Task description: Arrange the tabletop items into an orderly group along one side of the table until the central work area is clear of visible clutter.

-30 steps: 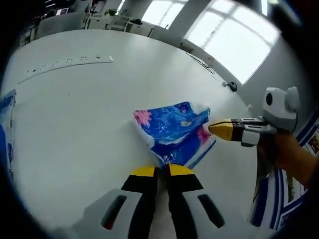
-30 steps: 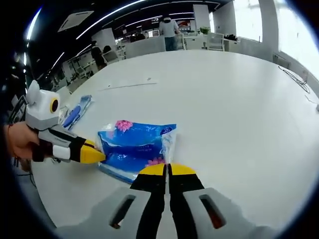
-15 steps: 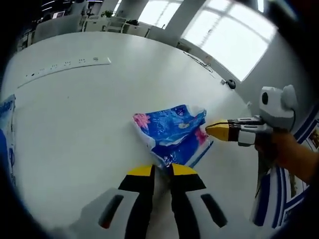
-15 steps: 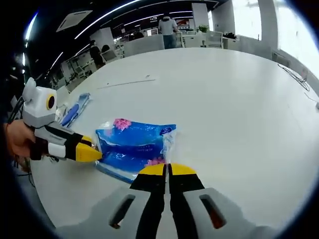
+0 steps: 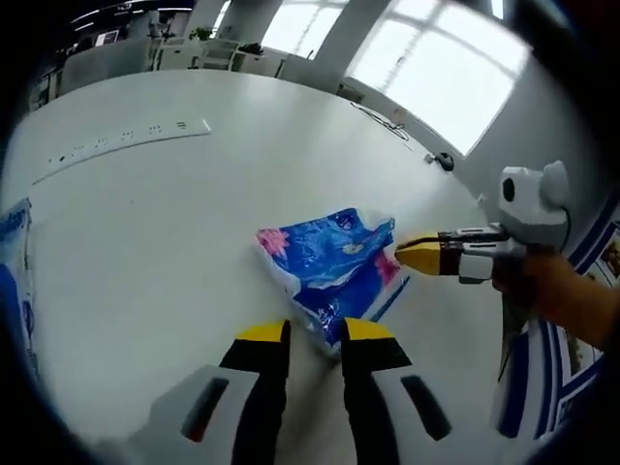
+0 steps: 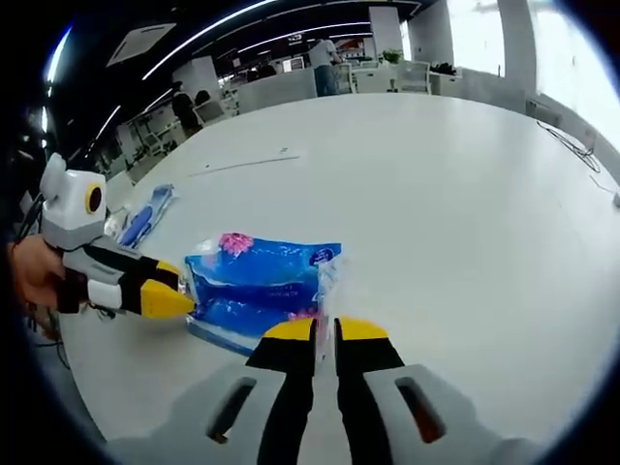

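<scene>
A blue tissue pack (image 5: 332, 260) with pink flowers lies flat on the white table (image 5: 145, 242). In the left gripper view my left gripper (image 5: 315, 331) stands open just short of the pack's near corner, with a plain gap between its yellow tips. My right gripper (image 5: 415, 255) comes in from the right, its tip at the pack's far end. In the right gripper view the tissue pack (image 6: 260, 281) lies just ahead of my right gripper (image 6: 325, 329), whose tips stand a little apart. My left gripper (image 6: 167, 289) sits at the pack's left end, held by a hand.
A long white power strip (image 5: 126, 141) lies far back on the table. Another blue and white pack (image 5: 14, 254) sits at the left edge, also seen as a blue pack (image 6: 145, 219). A black object (image 5: 446, 162) with a cable lies near the window side. People stand in the background.
Both grippers were shut at the pack's ends. The left one has opened wide over the last second, and the right one has parted slightly. The pack has barely moved.
</scene>
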A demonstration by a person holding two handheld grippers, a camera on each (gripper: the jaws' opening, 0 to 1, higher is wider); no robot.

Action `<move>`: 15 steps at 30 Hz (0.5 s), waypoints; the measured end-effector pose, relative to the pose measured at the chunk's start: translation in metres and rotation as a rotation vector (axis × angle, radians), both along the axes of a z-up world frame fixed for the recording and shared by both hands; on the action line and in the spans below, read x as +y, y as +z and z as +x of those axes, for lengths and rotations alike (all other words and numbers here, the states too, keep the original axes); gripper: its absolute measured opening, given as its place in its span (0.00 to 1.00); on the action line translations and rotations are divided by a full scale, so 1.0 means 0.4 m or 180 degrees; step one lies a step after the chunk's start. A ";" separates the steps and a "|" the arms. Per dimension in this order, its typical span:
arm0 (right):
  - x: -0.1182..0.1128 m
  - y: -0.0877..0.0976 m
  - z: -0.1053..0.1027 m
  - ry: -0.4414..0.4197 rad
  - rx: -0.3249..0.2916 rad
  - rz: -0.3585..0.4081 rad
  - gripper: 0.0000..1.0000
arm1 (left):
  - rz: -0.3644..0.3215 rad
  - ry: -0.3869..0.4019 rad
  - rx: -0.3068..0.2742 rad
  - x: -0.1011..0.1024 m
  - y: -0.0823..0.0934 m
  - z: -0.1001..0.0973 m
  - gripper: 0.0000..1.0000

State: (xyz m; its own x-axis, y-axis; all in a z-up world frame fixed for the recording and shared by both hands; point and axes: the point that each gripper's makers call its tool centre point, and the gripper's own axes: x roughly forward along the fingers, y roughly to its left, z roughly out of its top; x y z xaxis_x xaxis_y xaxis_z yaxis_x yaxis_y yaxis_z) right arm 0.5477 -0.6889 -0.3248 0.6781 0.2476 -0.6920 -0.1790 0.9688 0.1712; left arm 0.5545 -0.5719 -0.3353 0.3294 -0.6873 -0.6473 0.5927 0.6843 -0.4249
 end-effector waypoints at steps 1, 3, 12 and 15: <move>0.000 0.002 0.000 -0.0006 -0.0006 0.0004 0.08 | -0.0001 0.0002 0.0002 0.001 0.001 0.000 0.21; -0.001 0.007 0.000 -0.0027 -0.0022 0.0004 0.11 | 0.0001 -0.0002 -0.0024 0.003 0.006 0.000 0.22; -0.003 0.026 -0.004 -0.0064 -0.0066 0.0030 0.17 | -0.0018 -0.0006 -0.0108 0.010 0.034 0.001 0.29; -0.002 0.036 -0.008 -0.0068 -0.0086 0.0049 0.18 | -0.0015 -0.0021 -0.0139 0.014 0.043 -0.001 0.31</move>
State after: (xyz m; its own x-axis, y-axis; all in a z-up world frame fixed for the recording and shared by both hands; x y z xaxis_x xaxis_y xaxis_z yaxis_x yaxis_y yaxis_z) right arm 0.5446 -0.6895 -0.3103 0.7018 0.2433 -0.6696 -0.1630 0.9698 0.1815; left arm 0.5541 -0.5665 -0.3182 0.3527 -0.6925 -0.6293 0.6151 0.6784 -0.4017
